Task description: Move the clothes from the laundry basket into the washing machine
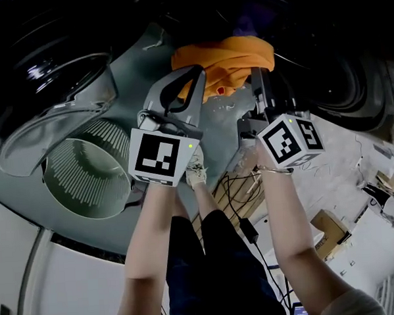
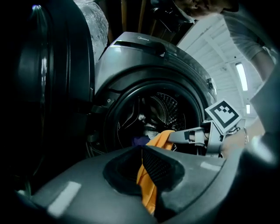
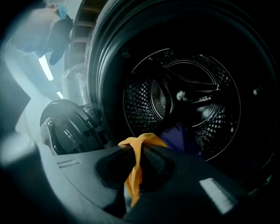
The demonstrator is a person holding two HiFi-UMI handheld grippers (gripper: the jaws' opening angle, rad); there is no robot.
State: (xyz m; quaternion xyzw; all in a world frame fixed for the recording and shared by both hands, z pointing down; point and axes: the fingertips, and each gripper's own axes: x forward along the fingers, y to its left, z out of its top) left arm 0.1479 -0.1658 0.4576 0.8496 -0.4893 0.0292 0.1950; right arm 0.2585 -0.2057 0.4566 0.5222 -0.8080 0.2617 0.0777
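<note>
Both claws have hold of one orange garment (image 1: pixel 221 61), which hangs bunched between them at the mouth of the washing machine (image 2: pixel 144 57). The left claw (image 2: pixel 142 173) is closed down on a fold of the orange cloth, with a strip of it trailing out of the pinched jaws toward the camera. The right claw (image 3: pixel 134 168) is likewise clamped on the garment, a hump of cloth rising over its jaw tips and a tail hanging below them. In the left gripper view the right claw reaches in from the right, just at the rim of the round opening. Beyond the garment the perforated drum (image 3: pixel 188 94) stands open, and a dark blue-purple piece of clothing (image 3: pixel 179 135) lies low inside it. The machine's door (image 1: pixel 55 95) is swung open to the left. The white ribbed laundry basket (image 1: pixel 72 168) sits on the floor at near left, below the door and well apart from both claws.
</note>
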